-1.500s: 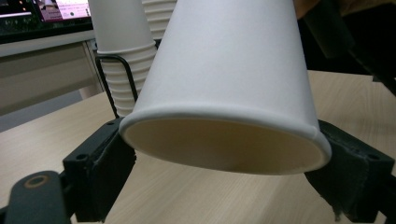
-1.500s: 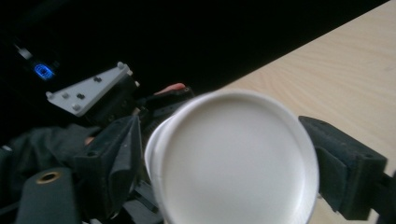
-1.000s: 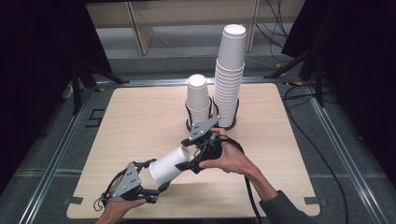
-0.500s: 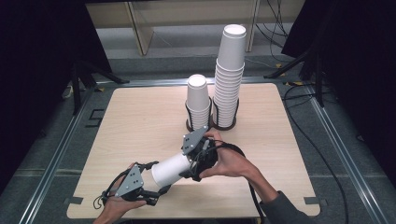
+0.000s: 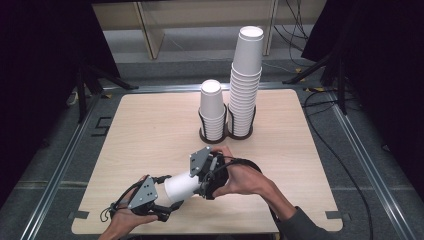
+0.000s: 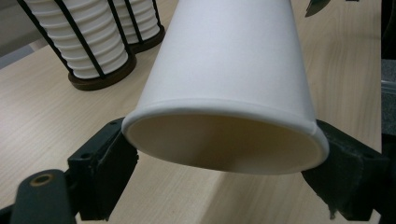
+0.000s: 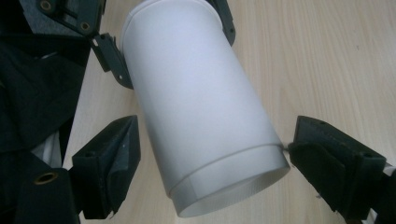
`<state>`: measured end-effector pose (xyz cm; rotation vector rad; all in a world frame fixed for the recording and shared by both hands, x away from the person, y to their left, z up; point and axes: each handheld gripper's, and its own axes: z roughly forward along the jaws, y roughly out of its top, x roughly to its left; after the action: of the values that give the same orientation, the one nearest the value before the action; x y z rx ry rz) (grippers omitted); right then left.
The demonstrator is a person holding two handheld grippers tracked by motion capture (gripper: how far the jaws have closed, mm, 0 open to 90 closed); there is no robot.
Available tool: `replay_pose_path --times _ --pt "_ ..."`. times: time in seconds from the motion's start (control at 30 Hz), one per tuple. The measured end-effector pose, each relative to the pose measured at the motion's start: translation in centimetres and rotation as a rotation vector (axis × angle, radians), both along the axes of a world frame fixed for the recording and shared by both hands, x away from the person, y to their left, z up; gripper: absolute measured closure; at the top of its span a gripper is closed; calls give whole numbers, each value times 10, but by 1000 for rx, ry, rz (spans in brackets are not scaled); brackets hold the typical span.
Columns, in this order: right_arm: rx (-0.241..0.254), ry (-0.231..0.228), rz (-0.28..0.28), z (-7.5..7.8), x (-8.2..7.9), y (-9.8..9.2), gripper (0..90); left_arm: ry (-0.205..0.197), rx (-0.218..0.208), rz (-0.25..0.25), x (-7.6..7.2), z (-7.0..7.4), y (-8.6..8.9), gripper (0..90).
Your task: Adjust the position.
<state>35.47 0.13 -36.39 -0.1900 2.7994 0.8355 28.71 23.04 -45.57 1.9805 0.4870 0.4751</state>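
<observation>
A: Item one, paper cup [image 5: 181,186]. White, plain, tapered, rolled rim, recessed base ring. Lying near level above the near edge of the table [image 5: 150,135], between the two grippers.

B: Held how?

A: Left gripper [image 6: 219,172], rim end. Its pads sit against the rim on both sides and squash it into an oval; the jaws have just been closing onto it. In the left gripper view the mouth of the cup faces the camera, inside cream and bare.

B: And the right gripper [image 7: 205,158]?

A: At the base end. Jaws stand wide, one to each side of the base. The right-hand pad looks to be at the base edge, though I cannot tell if it truly touches; the left-hand pad is clear of the wall. So: spread, not clamped.

B: Item two?

A: Two cup stacks in a dark wire holder [image 5: 225,131] at the far middle of the table. Short stack [image 5: 212,107] left, tall stack [image 5: 246,80] right, just beside each other.

B: Surface and room?

A: Pale wood-grain top, rounded corners. Grey floor, metal rails [image 5: 360,155] at the sides, cables [image 5: 320,135] trailing right, dark drapes either side, a light shelf frame [image 5: 150,30] behind
</observation>
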Motion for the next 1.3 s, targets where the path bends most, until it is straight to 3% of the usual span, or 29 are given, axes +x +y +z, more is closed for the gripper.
replay_pose_path --times 0.37,0.97,1.1,1.13,1.17,1.27,1.3 --pt "-123 -56 66 -16 -7 14 166 -16 21 -43 -2 2 -2 148" --pt "-157 -43 119 -24 -6 15 222 -31 16 -96 -3 5 0 147" --pt "-157 -32 114 -24 -7 12 233 -33 -2 -115 -2 4 2 140" --pt "-144 -32 139 -24 -5 11 241 -29 -9 -125 -2 4 2 136" --pt "-152 -14 105 -24 -8 9 242 -31 -16 -125 -2 4 2 133" --pt "-145 -16 108 -23 -8 8 243 -38 -37 -126 -1 4 2 125" --pt "-119 -37 165 -22 -4 8 241 -42 -54 -127 -1 4 3 108"
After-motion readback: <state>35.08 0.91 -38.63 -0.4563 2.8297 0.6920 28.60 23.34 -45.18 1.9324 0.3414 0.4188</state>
